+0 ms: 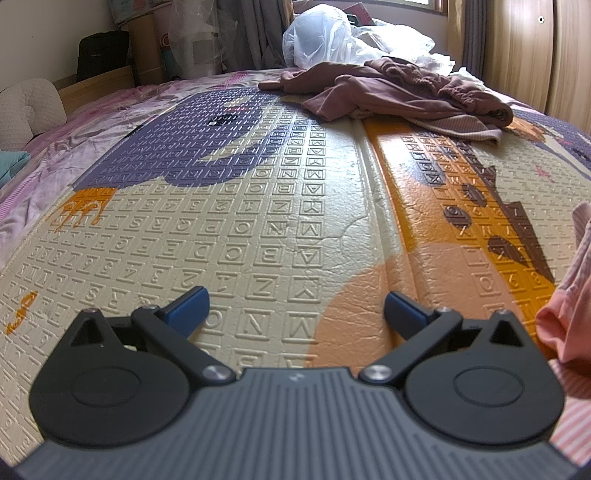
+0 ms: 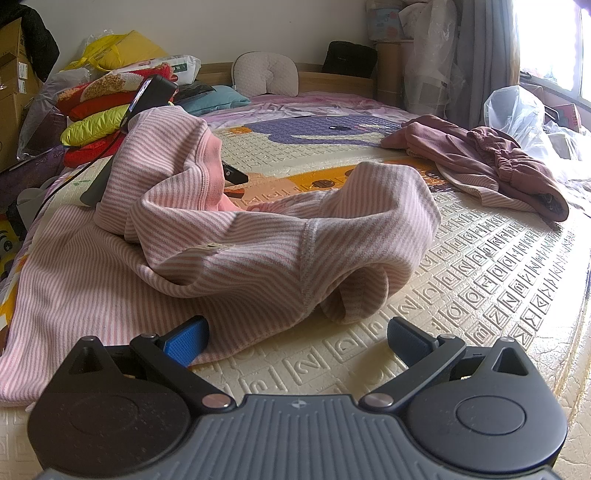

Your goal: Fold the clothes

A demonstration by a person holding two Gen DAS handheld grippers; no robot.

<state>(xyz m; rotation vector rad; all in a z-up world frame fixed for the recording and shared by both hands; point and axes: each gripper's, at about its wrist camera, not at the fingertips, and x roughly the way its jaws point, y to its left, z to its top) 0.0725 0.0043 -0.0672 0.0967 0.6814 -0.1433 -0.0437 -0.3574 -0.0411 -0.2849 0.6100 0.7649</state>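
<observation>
Right wrist view: the crumpled pink-and-white striped knit garment (image 2: pixel 236 236) fills the frame's centre-left on the embossed foam play mat (image 2: pixel 498 266). Right gripper (image 2: pixel 297 338) and left gripper (image 1: pixel 297 308) both gape empty. Judging by this, folding hasn't begun; next comes pinching a hem and spreading it flat.

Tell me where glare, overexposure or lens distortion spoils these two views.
Left wrist view: fisheye bends the play mat into a dome; the window above the plastic bag is bright. Right wrist view: the window blows out white, with glare along the mat's right edge; the striped pink garment stays evenly lit and sharp.
</observation>
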